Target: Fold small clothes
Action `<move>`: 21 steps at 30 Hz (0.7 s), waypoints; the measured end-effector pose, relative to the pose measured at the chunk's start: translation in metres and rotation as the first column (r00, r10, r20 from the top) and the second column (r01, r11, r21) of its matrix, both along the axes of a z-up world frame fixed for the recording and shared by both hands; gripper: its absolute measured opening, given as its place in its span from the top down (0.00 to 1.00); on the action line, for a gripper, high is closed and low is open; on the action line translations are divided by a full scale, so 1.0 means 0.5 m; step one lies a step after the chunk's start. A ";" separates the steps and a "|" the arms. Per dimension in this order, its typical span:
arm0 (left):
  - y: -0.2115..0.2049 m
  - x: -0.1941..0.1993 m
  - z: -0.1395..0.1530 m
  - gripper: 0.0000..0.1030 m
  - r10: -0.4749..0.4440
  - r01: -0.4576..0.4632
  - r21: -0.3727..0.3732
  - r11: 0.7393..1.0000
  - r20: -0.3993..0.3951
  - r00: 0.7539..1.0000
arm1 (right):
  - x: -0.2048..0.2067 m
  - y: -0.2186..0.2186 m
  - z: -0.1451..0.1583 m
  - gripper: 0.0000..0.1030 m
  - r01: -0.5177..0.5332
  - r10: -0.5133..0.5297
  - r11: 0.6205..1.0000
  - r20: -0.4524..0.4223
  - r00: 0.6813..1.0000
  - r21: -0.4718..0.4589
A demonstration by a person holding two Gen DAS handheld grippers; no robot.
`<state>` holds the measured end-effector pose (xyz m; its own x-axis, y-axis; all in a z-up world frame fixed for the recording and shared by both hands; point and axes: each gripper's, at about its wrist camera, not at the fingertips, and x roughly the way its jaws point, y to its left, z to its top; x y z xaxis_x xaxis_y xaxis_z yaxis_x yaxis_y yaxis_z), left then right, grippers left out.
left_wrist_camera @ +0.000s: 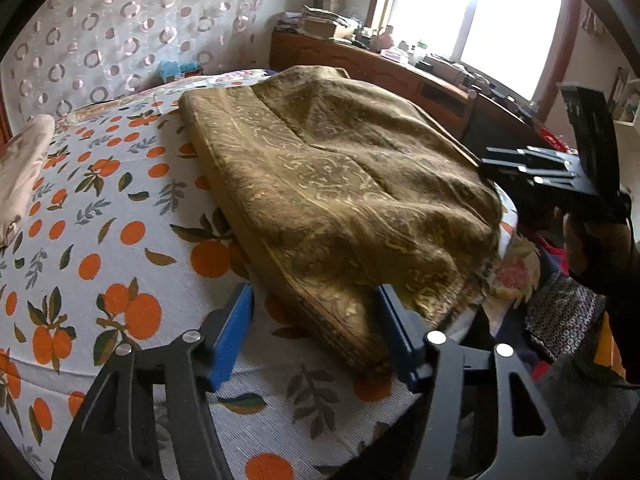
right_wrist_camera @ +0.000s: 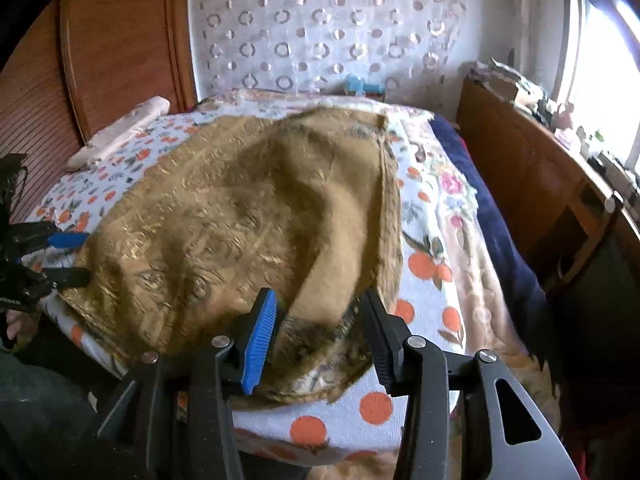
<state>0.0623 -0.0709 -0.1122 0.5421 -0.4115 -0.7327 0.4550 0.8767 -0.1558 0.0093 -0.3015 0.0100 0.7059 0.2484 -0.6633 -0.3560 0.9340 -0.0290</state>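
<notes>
Right wrist view: brown cloth (right_wrist_camera: 248,216), folded over, on the orange-print bed (right_wrist_camera: 376,408). Right gripper (right_wrist_camera: 320,332) jaws parted, straddling the near hem at 6 o'clock, not pinching. Left gripper (left_wrist_camera: 316,332) likewise released around its corner. Step: regrasp, judged. Bed edge close below; open bed at 9–12 o'clock.

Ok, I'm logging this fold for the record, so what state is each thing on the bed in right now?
Olive patterned cloth: folded over, rumpled, lying on the sheet.
Orange-print sheet: spread flat over the bed.
Beige bundle: rolled up at the far edge, untouched.
Left tool: open, the cloth's near corner between its fingers, not pinched.
Right tool: open, cloth edge lying loose between its fingers.
</notes>
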 end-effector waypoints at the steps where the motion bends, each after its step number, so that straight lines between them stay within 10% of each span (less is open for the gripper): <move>1: 0.000 -0.004 0.000 0.40 -0.009 0.009 0.000 1.000 -0.001 1.000 | -0.002 0.005 0.002 0.55 -0.008 0.008 1.000 0.002 1.000 0.007; 8: -0.009 -0.014 0.019 0.90 -0.070 0.068 -0.045 0.997 -0.033 0.997 | -0.029 0.049 0.011 0.48 -0.091 0.090 0.996 0.015 0.996 0.003; 21: -0.056 0.034 0.212 0.93 -0.106 0.126 -0.110 0.986 0.175 0.979 | -0.098 0.083 0.041 0.47 -0.223 0.222 0.974 0.043 0.974 0.045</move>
